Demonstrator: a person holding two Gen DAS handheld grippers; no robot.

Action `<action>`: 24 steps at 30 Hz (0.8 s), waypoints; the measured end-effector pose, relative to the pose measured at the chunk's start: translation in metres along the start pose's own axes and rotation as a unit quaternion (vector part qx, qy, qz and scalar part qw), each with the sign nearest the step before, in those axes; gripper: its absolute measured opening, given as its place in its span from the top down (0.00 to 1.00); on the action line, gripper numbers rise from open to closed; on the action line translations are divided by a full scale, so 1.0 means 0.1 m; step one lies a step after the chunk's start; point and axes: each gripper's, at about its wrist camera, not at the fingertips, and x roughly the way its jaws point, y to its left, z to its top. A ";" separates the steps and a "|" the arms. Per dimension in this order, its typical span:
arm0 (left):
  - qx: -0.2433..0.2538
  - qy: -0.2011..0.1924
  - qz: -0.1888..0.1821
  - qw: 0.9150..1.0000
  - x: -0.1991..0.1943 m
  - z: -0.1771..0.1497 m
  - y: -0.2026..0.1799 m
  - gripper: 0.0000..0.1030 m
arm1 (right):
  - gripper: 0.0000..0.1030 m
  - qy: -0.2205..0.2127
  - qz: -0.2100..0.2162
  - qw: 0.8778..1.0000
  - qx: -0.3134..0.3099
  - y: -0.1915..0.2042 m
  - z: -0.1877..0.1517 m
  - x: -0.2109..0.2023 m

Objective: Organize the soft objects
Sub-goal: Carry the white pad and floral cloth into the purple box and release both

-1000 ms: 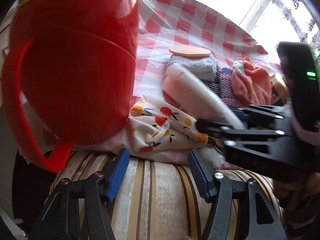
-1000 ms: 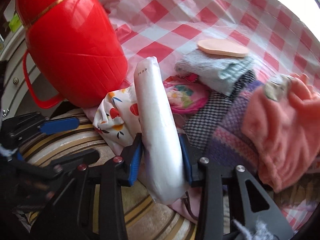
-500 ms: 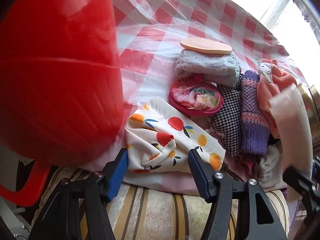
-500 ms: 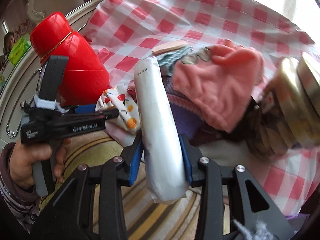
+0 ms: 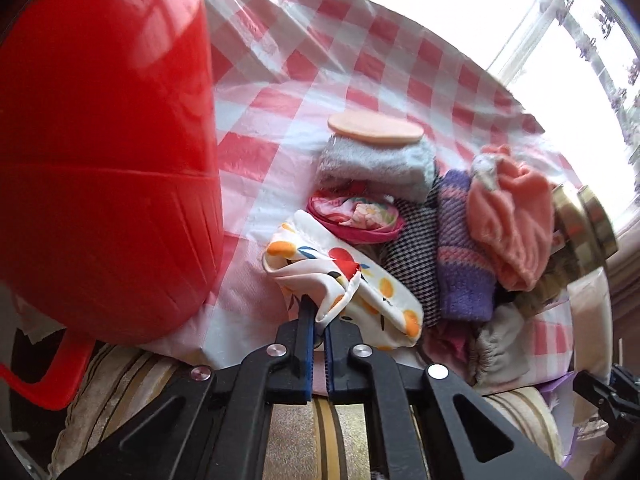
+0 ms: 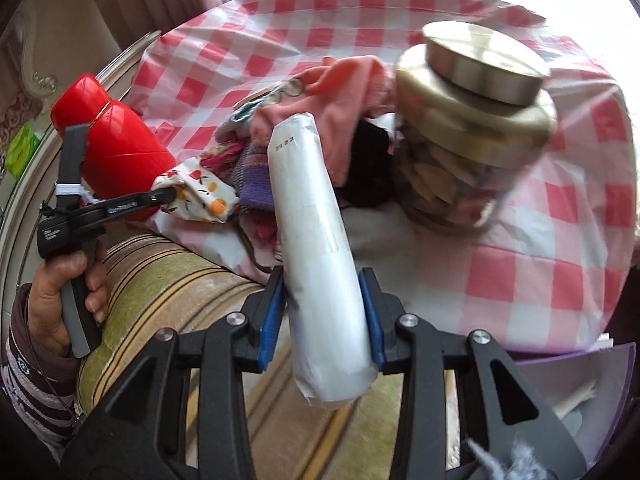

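A white cloth printed with fruit (image 5: 320,264) lies at the near edge of the pile, and my left gripper (image 5: 318,308) is shut on its bunched near edge. The right wrist view shows the same left gripper (image 6: 172,196) pinching the fruit cloth (image 6: 204,192). My right gripper (image 6: 322,280) is shut on a long white wrapped pack (image 6: 308,208), lifted above the table edge. Behind lie a grey towel (image 5: 372,164), a pink floral pouch (image 5: 356,216), a checked cloth (image 5: 412,248), a purple knit piece (image 5: 460,252) and a fluffy pink garment (image 5: 512,216).
A big red jug (image 5: 100,160) stands close on the left of the pile. A glass jar with a metal lid (image 6: 468,152) stands to the right. The red-checked tablecloth (image 6: 560,248) covers the table. A striped cushion (image 6: 168,276) lies below, and an open purple box (image 6: 580,392) at lower right.
My left gripper moved in on the fruit cloth and closed on its edge. The right gripper rose and swung right with the white pack, away from the pile towards the jar.
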 end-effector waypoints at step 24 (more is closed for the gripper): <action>0.087 -0.018 -0.116 0.989 -0.65 -0.51 -1.03 0.98 | 0.60 -0.078 -0.129 0.930 0.334 -2.02 -1.45 -1.24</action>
